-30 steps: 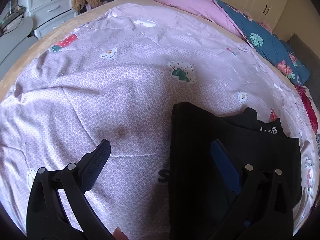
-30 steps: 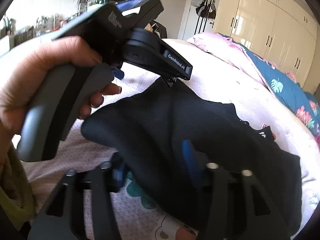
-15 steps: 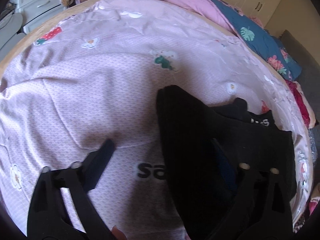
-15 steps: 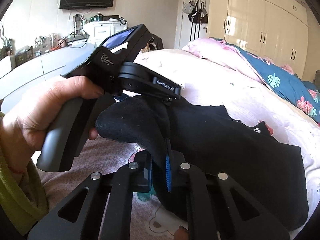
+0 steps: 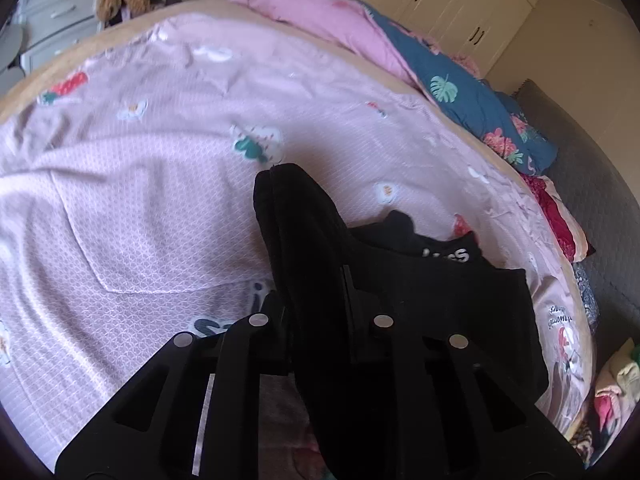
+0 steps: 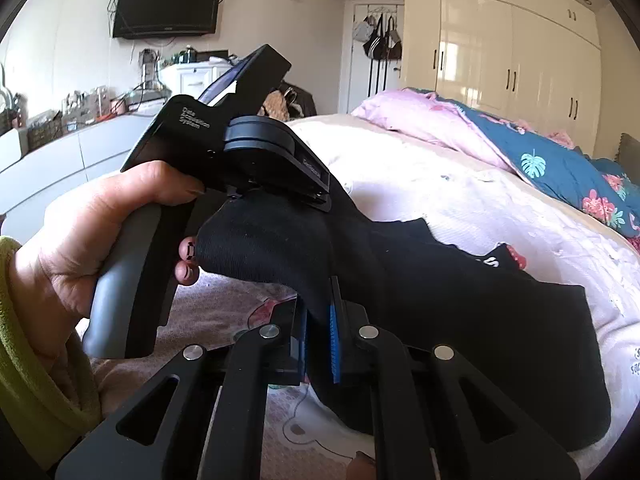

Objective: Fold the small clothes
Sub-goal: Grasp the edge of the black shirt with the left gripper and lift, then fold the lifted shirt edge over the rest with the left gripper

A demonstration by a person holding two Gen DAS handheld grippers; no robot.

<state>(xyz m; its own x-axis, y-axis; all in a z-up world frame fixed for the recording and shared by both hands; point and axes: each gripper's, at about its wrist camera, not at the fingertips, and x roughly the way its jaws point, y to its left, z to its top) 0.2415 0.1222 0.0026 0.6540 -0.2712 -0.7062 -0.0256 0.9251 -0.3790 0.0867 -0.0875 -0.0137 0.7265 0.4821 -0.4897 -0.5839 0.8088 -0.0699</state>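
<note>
Over pink bedding (image 5: 152, 184), left claw (image 5: 316, 304) has just clamped black garment (image 5: 400, 280).

The left gripper (image 5: 316, 300) is matte black, its two arms cut with slotted openings and studded with round silver screws. The right gripper (image 6: 318, 328) is built alike, with ridged blue pads. The left hand (image 6: 80, 248) has a yellow-green sleeve (image 6: 36, 368) at its wrist, just beside the tool's grey handle, whose black body reads "Data Acquisition System"
</note>
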